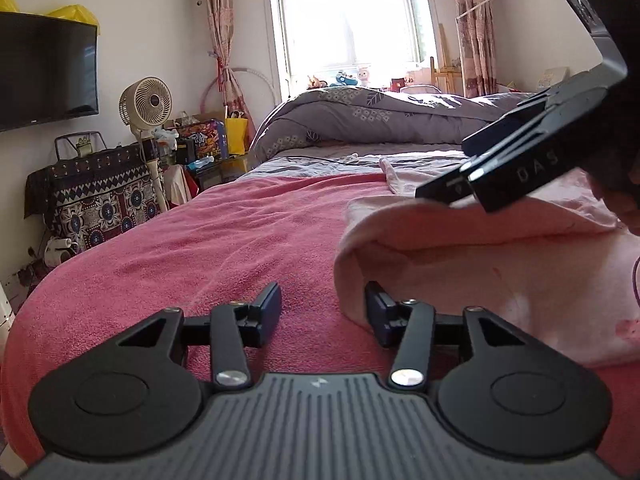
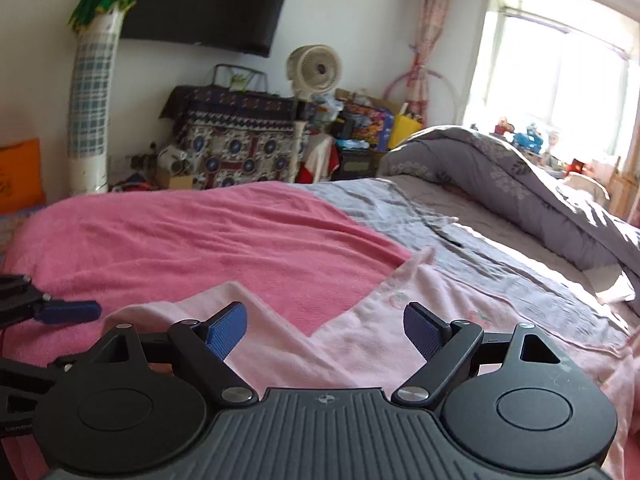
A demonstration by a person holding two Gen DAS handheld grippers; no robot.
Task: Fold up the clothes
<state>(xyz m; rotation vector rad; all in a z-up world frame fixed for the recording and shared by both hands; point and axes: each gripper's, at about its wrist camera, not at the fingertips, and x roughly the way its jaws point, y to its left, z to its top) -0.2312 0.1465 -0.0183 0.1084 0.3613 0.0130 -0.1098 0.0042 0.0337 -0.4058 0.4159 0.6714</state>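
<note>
Pale pink garment (image 1: 500, 264) on pink towel (image 1: 200, 240), seemingly one fold in; more left. My left gripper (image 1: 322, 306) half-open beside its edge, right gripper (image 2: 324, 330) wide, both empty.

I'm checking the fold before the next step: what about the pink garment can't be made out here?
- Left wrist view: the pink garment runs off the right edge, and the right gripper covers its far part.
- Right wrist view: the gripper body hides the garment's near edge.
- Garment type: unclear; print too small.

White letters "DAS" stand on the right gripper (image 1: 452, 194) body.
</note>
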